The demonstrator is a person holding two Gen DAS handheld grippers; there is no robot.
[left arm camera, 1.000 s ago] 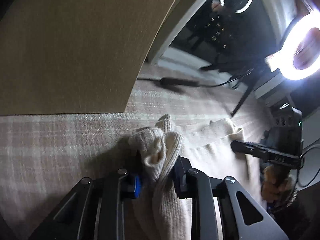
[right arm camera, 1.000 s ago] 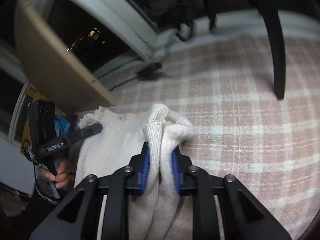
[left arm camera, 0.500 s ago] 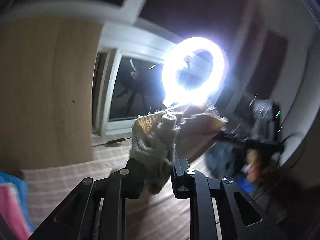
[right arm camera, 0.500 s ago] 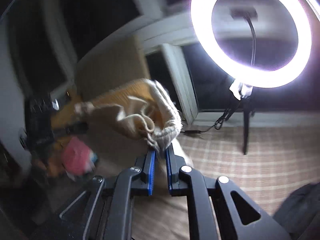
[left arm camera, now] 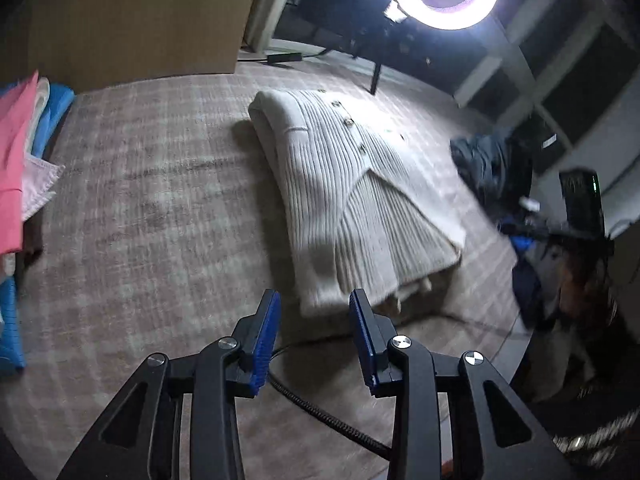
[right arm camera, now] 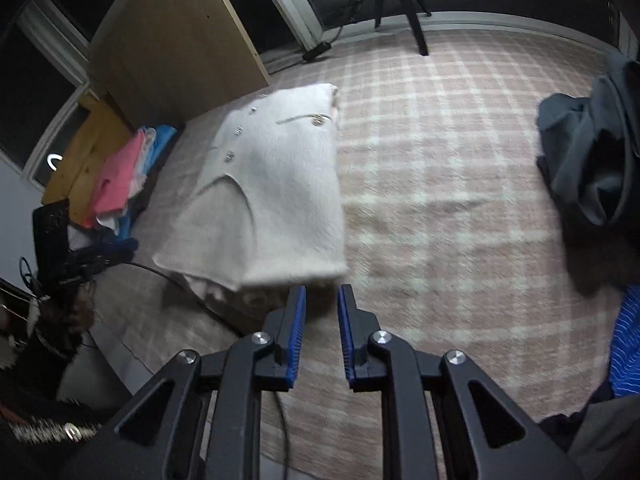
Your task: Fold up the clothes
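Half a second ago both grippers pinched bunched knit in the air; now the fabric is released. Left wrist view: the left gripper (left arm camera: 314, 320) hangs spread and empty, the folded cream cardigan (left arm camera: 344, 184) on the plaid rug (left arm camera: 140, 208) just ahead, long axis running away, slightly rightward. Right wrist view: the right gripper (right arm camera: 322, 320), parted and empty, sits about as near, off the cardigan's (right arm camera: 272, 192) near right corner.

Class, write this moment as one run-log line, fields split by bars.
left gripper: open, empty | right gripper: open, empty | cream cardigan: folded, flat on checked rug | grey clothes: unfolded
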